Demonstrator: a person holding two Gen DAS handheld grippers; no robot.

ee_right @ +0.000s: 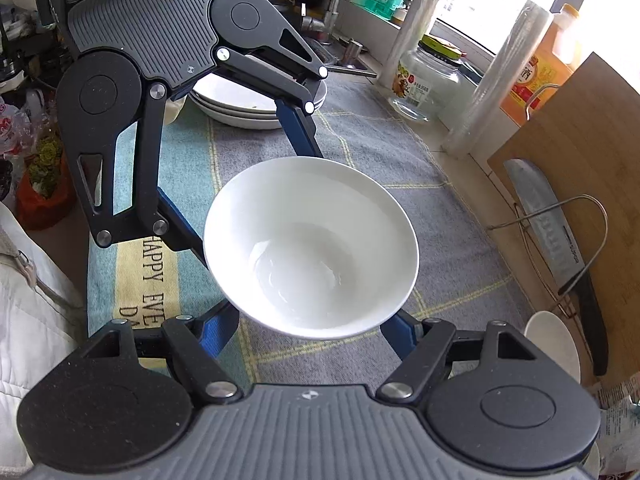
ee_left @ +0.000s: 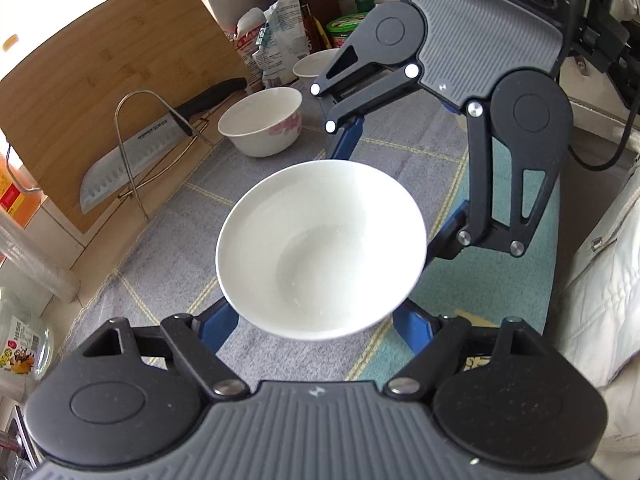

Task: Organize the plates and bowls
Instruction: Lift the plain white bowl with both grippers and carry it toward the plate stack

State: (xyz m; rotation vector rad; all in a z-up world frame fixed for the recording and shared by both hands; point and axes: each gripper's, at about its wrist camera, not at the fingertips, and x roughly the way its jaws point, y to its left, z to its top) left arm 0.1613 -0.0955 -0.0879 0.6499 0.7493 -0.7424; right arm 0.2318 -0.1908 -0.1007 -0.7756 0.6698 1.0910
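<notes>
White bowl sits at centre frame in both wrist views, above the grey checked mat; whether it rests on the mat or is lifted, cannot tell. Left gripper spread wide, blue fingers at either side of the bowl's near underside; contact hidden by the bowl. Right gripper likewise spread, fingers flanking the bowl from the opposite side; actual grip cannot be confirmed. Further back, upper centre of the left view: floral bowl on the mat, another white bowl behind it. Upper left: knife in a wire rack against the cutting board. Right view, upper centre: stacked plates.
</notes>
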